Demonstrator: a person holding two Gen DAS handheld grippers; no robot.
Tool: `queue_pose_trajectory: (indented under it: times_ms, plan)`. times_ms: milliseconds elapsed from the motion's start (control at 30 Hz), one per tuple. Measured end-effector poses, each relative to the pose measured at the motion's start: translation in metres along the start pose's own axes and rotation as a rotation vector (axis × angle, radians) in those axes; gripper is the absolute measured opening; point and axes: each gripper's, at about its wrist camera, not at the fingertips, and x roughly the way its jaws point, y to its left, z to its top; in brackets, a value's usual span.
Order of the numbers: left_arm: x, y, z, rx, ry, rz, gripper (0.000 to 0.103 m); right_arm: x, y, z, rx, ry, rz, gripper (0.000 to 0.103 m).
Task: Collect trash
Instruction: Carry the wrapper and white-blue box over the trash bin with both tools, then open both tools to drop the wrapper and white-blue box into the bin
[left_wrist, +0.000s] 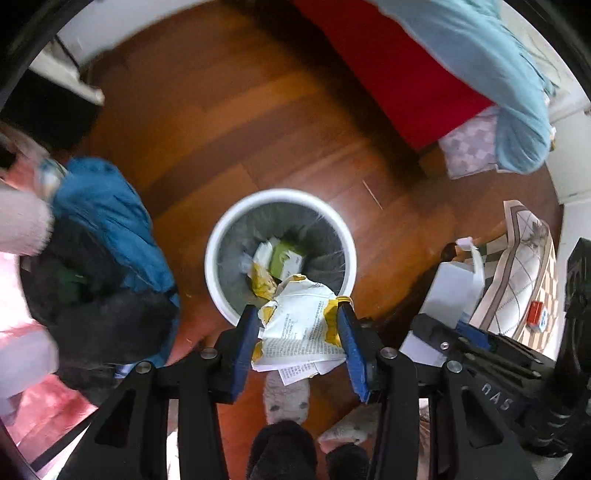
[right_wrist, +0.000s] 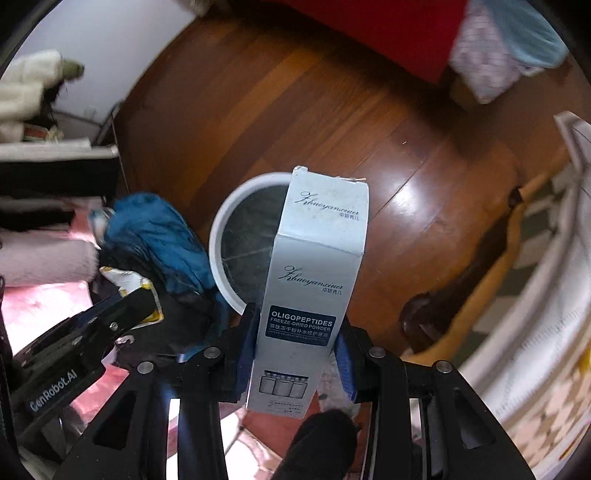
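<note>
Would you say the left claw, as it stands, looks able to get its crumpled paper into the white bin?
Probably yes. The left claw holds the crumpled paper above the near rim of the white bin, whose mouth is open. Nothing visible lies between them.

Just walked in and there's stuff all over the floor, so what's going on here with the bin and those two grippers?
A person is collecting trash with a handheld gripper in each hand. The left gripper has its jaws shut on a crumpled yellow-and-white paper wrapper, held near the rim of the white trash bin, which already contains some scraps. The right gripper grips a tall pale blue carton, also held above the bin. Neither item has been dropped in yet.
</note>
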Motion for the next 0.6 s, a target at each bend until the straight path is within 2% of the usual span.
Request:
queue_pose_trajectory:
  times_ms: [67,133,233,267,300,367,400,433,467,500,533,600]
  plan:
    - [0.03,0.015,0.012,-0.021,0.066,-0.048,0.041,0.023,0.005,0.01,-0.008,0.021,-0.024,0.04]
    - [0.051,0.025,0.021,-0.029,0.104,-0.062,0.041,0.046,0.008,0.02,-0.005,0.045,-0.031,0.04]
    - [0.068,0.029,0.032,-0.027,0.115,-0.039,0.046,0.076,0.004,0.031,-0.009,0.073,-0.044,0.04]
    - [0.07,0.032,0.034,-0.031,0.116,-0.04,0.057,0.085,0.002,0.036,-0.009,0.085,-0.045,0.04]
    - [0.074,0.036,0.036,-0.043,0.113,-0.041,0.073,0.093,0.0,0.038,-0.008,0.099,-0.04,0.04]
    - [0.075,0.043,0.038,-0.062,0.102,-0.038,0.088,0.107,-0.006,0.042,-0.003,0.11,-0.032,0.041]
    - [0.074,0.046,0.038,-0.071,0.099,-0.037,0.089,0.112,-0.006,0.042,-0.008,0.114,-0.046,0.042]
    - [0.074,0.048,0.037,-0.075,0.099,-0.021,0.089,0.117,-0.005,0.042,-0.016,0.113,-0.058,0.047]
    - [0.075,0.051,0.037,-0.072,0.098,-0.002,0.095,0.12,-0.005,0.042,-0.023,0.114,-0.058,0.056]
    - [0.073,0.053,0.034,-0.067,0.092,0.036,0.1,0.123,-0.005,0.041,-0.022,0.116,-0.052,0.077]
    - [0.073,0.056,0.032,-0.065,0.086,0.061,0.1,0.126,-0.002,0.04,-0.023,0.115,-0.048,0.09]
    - [0.069,0.061,0.027,-0.065,0.072,0.099,0.1,0.125,0.001,0.038,-0.043,0.109,-0.075,0.096]
